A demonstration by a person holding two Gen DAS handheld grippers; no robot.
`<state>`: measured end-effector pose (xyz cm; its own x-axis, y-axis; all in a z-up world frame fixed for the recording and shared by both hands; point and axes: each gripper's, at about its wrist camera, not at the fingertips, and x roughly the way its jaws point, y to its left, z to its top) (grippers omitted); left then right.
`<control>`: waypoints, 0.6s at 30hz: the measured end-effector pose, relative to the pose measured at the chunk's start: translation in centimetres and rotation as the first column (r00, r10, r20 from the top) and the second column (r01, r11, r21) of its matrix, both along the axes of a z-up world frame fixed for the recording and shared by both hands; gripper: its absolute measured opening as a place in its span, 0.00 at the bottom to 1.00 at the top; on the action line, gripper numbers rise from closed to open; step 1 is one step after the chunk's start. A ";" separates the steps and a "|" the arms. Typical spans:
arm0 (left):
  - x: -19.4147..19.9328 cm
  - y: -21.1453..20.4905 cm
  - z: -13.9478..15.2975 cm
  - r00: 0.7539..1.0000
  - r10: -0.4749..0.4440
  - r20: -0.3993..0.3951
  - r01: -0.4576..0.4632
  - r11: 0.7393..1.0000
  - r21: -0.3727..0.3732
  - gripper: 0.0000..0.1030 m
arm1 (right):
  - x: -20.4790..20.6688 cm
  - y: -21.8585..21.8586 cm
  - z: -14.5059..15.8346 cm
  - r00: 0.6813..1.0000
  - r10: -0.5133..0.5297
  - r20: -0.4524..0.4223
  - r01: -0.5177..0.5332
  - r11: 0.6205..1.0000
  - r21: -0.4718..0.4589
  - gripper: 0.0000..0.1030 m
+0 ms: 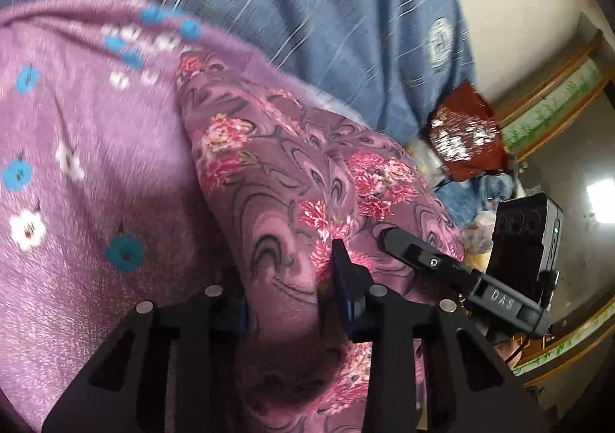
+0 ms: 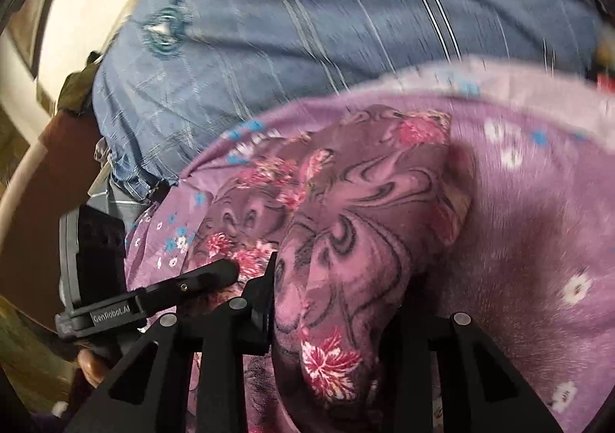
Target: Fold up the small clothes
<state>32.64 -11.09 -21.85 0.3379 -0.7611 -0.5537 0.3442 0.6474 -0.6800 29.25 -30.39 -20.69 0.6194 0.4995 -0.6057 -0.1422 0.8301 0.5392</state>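
Note:
A purple garment with pink flowers and dark swirls (image 1: pixel 292 171) hangs bunched between both grippers; it also fills the middle of the right wrist view (image 2: pixel 346 210). My left gripper (image 1: pixel 288 302) is shut on a fold of this garment. My right gripper (image 2: pixel 326 310) is shut on another fold of it; its right finger is hidden by the cloth. The right gripper's tip (image 1: pixel 407 244) shows in the left wrist view, and the left gripper's tip (image 2: pixel 215 275) shows in the right wrist view. Both views are blurred by motion.
A lilac sheet with blue and white flowers (image 1: pixel 77 164) lies under the garment, also seen in the right wrist view (image 2: pixel 538 221). A blue striped cloth (image 1: pixel 307 10) lies behind. A red-brown patterned item (image 1: pixel 465 133) sits at the right.

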 end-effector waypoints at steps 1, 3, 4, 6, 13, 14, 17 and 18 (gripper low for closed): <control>-0.2 0.2 0.6 1.000 -0.002 0.014 0.002 1.000 -0.007 0.31 | -0.5 -0.1 0.7 1.000 -0.004 0.026 0.004 1.000 -0.011 0.31; -0.6 0.9 2.7 0.999 0.000 0.051 0.002 0.999 -0.034 0.31 | -1.6 0.5 2.6 0.995 -0.014 0.098 0.017 0.999 -0.029 0.31; -0.8 1.3 3.4 0.998 0.001 0.063 0.002 0.999 -0.045 0.31 | -2.1 0.6 3.4 0.992 -0.015 0.127 0.020 0.999 -0.031 0.31; -1.6 2.8 5.7 0.994 0.009 0.106 -0.002 0.998 -0.064 0.31 | -3.5 1.1 5.4 0.981 -0.022 0.195 0.025 1.000 -0.012 0.31; -4.4 8.3 10.1 0.977 0.044 0.211 -0.030 0.997 -0.070 0.31 | -6.5 4.1 9.1 0.947 0.001 0.320 -0.037 0.993 0.108 0.31; -4.9 8.9 10.3 0.975 0.048 0.216 -0.035 0.998 -0.061 0.31 | -6.7 4.7 9.2 0.947 0.007 0.321 -0.047 0.992 0.119 0.31; -6.1 10.2 9.8 0.976 0.058 0.210 -0.058 0.998 -0.007 0.31 | -7.1 6.5 9.1 0.953 0.032 0.303 -0.072 0.990 0.123 0.31; -6.5 10.6 9.3 0.978 0.058 0.202 -0.061 0.998 0.012 0.31 | -7.0 7.4 8.6 0.960 0.043 0.277 -0.079 0.989 0.123 0.31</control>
